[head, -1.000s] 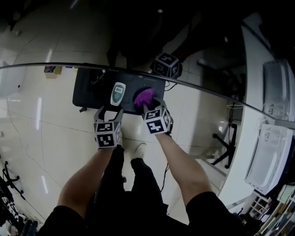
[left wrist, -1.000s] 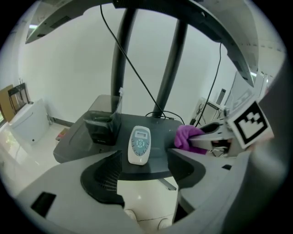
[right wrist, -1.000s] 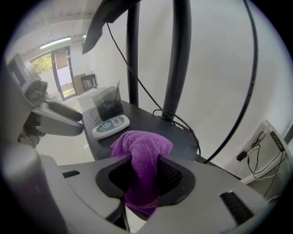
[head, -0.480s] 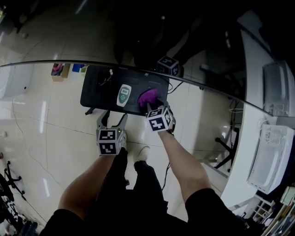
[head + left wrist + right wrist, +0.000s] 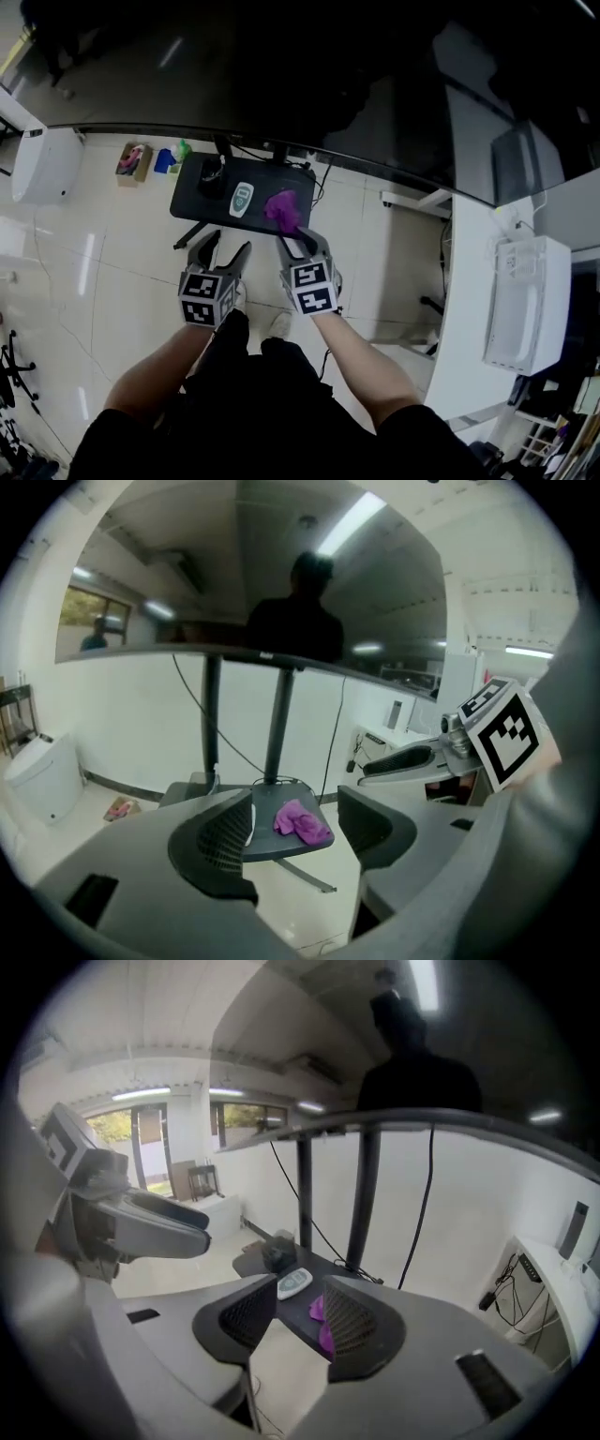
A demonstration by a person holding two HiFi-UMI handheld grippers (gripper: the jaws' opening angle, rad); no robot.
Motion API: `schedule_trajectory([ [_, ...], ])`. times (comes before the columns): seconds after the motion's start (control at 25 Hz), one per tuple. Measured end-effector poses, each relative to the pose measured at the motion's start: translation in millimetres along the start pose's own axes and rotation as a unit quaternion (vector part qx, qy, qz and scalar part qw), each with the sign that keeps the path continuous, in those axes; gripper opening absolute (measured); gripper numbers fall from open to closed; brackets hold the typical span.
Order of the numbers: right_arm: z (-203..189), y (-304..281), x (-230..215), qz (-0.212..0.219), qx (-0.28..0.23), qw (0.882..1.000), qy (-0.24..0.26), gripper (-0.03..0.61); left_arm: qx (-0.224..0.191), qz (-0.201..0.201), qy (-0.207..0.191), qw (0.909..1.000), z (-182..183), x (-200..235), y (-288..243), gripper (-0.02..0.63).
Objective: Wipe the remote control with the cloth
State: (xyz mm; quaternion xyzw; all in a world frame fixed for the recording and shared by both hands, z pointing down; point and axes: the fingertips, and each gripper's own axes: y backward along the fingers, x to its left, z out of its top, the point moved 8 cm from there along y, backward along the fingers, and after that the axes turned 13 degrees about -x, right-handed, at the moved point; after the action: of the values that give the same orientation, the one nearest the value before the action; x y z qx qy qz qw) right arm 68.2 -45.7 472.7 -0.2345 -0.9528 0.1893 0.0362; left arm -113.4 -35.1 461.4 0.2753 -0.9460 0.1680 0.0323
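Note:
On a small dark table [image 5: 192,204] lie a white remote control [image 5: 242,200] and, to its right, a crumpled purple cloth [image 5: 281,208]. Both grippers hover short of the table, nearer the person. My left gripper [image 5: 225,242] has its jaws wide and closing a little, with nothing between them. My right gripper [image 5: 298,239] is also closing, and it too is empty. In the left gripper view the cloth [image 5: 302,821] shows far off between the jaws, and the remote is hidden. In the right gripper view both the remote [image 5: 293,1282] and the cloth [image 5: 319,1312] are visible.
A dark object [image 5: 214,178] with cables sits at the table's far left corner. A white appliance [image 5: 37,164] and some coloured items [image 5: 150,157] are on the floor at the left. A white desk [image 5: 525,300] stands at the right, and a large dark panel spans the top.
The right gripper has let go of the purple cloth, which now lies on the table. Both grippers have drawn back from the table toward the person.

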Motion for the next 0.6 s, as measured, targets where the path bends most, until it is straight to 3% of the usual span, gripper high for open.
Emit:
schedule_trajectory([
  [0.2,38,69,35,0.032,-0.047,0.998,-0.004,0.123,-0.045,-0.036,-0.042,0.9974,42,-36,47,0.145],
  [0.44,65,108,73,0.031,-0.084,0.996,0.006,0.046,-0.079,-0.077,-0.075,0.9911,65,-50,87,0.007],
  [0.6,74,120,93,0.014,-0.101,0.995,0.006,0.018,-0.078,-0.099,-0.091,0.9879,66,-44,106,0.002],
])
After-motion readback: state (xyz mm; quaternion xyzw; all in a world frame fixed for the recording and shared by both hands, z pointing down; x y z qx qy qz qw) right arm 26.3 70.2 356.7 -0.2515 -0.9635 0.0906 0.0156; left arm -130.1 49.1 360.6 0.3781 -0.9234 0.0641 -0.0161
